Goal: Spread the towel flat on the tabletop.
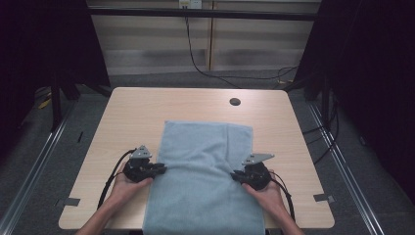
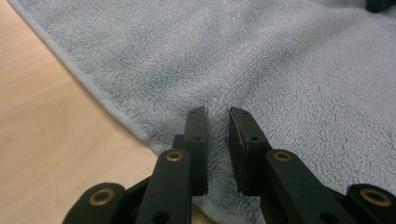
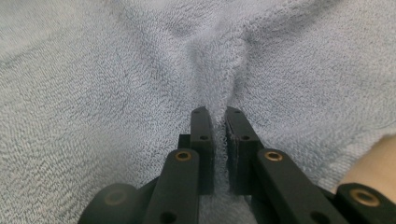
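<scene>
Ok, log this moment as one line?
left tool: pinching towel left edge | right tool: pinching towel right edge | towel: flat on table, near end overhanging

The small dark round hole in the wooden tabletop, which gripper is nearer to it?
Right. The right gripper pinches the light blue terry towel almost straight below the hole, while the left gripper grips the towel's opposite edge, farther off.

Dim, soft high view, dark surroundings, even light on the table (image 1: 147,105), close gripper views slightly soft
</scene>
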Motion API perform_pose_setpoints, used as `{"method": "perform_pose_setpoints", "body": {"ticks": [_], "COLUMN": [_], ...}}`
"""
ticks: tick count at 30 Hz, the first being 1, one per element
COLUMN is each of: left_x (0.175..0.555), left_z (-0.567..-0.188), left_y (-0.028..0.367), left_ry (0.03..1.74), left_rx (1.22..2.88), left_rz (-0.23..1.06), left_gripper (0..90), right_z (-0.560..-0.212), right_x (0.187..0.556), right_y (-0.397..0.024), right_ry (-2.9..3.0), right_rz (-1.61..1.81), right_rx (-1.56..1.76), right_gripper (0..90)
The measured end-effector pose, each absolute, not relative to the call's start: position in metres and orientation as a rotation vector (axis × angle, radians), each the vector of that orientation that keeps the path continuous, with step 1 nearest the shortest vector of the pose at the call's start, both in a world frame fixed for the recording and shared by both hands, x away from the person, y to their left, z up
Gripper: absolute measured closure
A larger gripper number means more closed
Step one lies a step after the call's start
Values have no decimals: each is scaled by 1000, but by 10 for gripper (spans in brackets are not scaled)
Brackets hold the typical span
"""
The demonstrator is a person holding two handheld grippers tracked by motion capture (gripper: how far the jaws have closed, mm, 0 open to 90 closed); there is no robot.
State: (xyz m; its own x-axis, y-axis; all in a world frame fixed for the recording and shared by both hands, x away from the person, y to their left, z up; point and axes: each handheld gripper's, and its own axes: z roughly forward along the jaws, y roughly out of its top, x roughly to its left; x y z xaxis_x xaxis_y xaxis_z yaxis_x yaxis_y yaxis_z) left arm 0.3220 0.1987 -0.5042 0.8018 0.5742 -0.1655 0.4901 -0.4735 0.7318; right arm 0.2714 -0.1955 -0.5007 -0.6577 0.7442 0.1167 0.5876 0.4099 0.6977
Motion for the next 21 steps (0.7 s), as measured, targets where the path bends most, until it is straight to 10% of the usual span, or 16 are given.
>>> {"method": "perform_pose_setpoints", "body": {"ticks": [21], "left_x": [259], "left_z": [-491], "left_y": [215], "left_ry": [700], "left_rx": [2155], "left_rz": [37], "left_gripper": [714], "right_z": [-485], "right_x": [216], "right_y": [-199], "right_ry": [2556], "right_rz": [1182], "right_rx": [1100], "right_gripper": [685]}}
